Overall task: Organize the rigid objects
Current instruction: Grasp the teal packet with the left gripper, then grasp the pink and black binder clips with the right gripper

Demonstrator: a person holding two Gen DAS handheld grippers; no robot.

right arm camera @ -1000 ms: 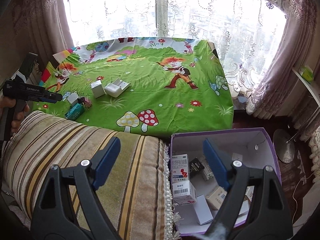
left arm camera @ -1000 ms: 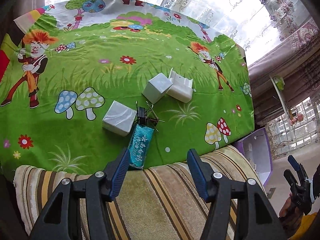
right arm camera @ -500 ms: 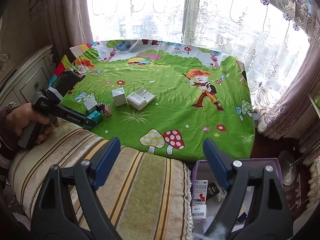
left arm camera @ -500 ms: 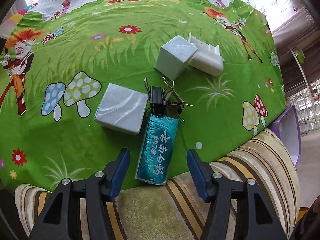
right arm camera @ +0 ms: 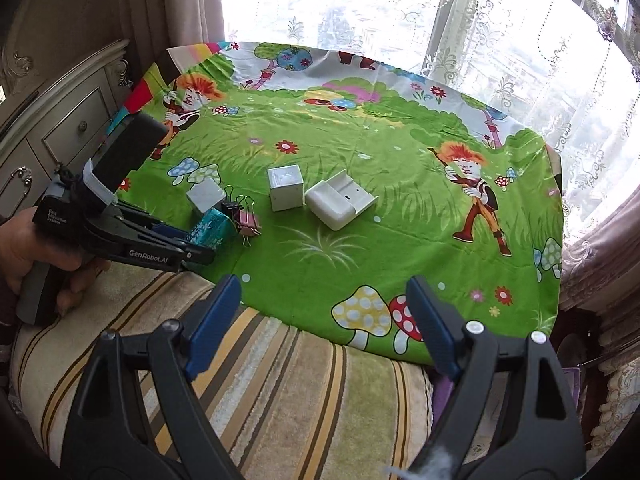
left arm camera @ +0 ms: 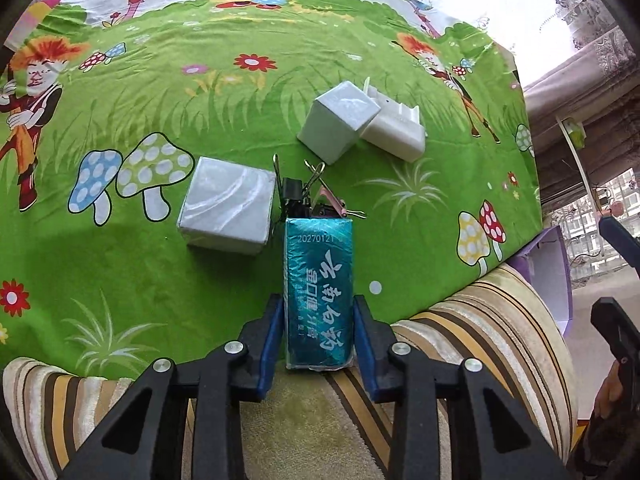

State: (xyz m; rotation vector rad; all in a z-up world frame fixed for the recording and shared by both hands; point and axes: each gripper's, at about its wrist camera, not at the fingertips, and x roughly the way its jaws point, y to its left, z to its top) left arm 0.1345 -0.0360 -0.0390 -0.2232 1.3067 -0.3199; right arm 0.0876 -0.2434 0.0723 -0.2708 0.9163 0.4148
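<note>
Left wrist view: left gripper (left arm camera: 318, 338) clamping the near end of the teal box (left arm camera: 319, 292) between both blue pads (left arm camera: 272, 340), pressing on its long sides. Box lying flat on the green cartoon cloth (left arm camera: 120, 264), its near end overhanging the striped cushion (left arm camera: 480, 332). Binder clips (left arm camera: 308, 200) touching the box's far end; a silver-wrapped cube (left arm camera: 228, 210) sitting just beside them on the left. Farther back, a white cube (left arm camera: 340, 120) leaning against a white plastic holder (left arm camera: 394, 128). Purple box (left arm camera: 554, 276) showing at the right edge, beyond the cushion.

Right wrist view: right gripper (right arm camera: 320, 320) hanging over the cushion (right arm camera: 280, 380) with jaws standing wide apart — nothing between them. At the left, a hand (right arm camera: 24, 256) holding the left gripper (right arm camera: 188, 244), its tips closed around the teal box (right arm camera: 212, 226) at the cloth's (right arm camera: 400, 264) near edge. Pink and black clips (right arm camera: 244, 216) lying just beside it — white cube (right arm camera: 285, 187) and holder (right arm camera: 340, 200) sitting farther toward the middle.
</note>
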